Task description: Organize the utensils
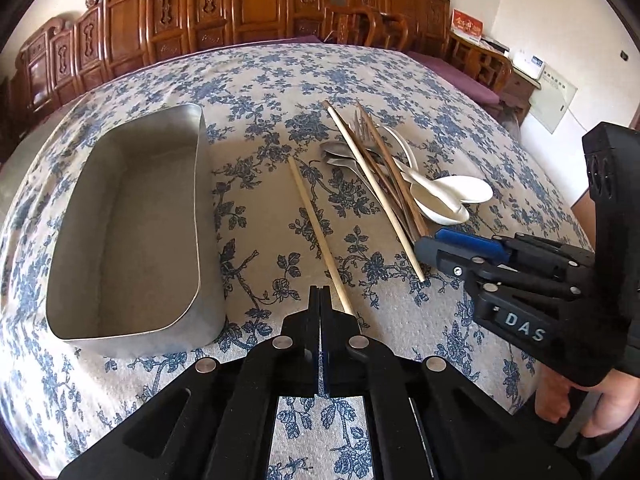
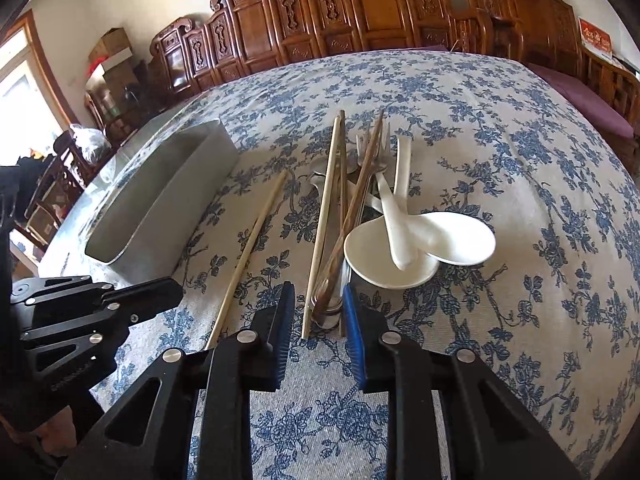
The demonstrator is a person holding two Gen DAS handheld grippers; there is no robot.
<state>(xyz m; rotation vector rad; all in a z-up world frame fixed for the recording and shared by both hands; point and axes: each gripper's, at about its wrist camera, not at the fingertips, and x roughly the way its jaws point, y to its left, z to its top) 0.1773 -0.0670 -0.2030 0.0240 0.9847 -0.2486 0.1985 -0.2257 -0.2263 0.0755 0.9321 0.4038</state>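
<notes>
- The left gripper (image 1: 320, 296) sits low over the near edge of the table (image 1: 460, 92), its two fingers pressed together with no gap and nothing between them; the near end of a pale loose chopstick (image 1: 318, 236) passes just to the right of its tips, and whether they touch cannot be told.
- The right gripper (image 2: 318, 312) is parted to a moderate gap, its blue-padded fingers (image 2: 354, 336) standing either side of the near ends of the utensil pile; the pads do not visibly press on anything.
- From the left wrist camera the right gripper (image 1: 430, 246) lies to the right, its tips at the near end of the pile.
- The loose chopstick (image 2: 250, 252) lies by itself on the blue-flowered tablecloth (image 2: 520, 200), between the tray and the pile, apart from both.
- The metal tray (image 1: 132, 232) stands on the left part of the table, long side running away from the near edge; nothing shows inside it.
- The pile sits right of centre: a pale chopstick (image 2: 322, 224) and dark brown chopsticks (image 2: 352, 216) lie across metal spoons (image 1: 336, 152) and forks (image 2: 374, 152).
- Three white ceramic spoons (image 2: 424, 244) overlap on the pile's right side, bowls toward the near edge.
- Beyond the far edge stands a row of carved wooden chairs (image 1: 240, 12).
</notes>
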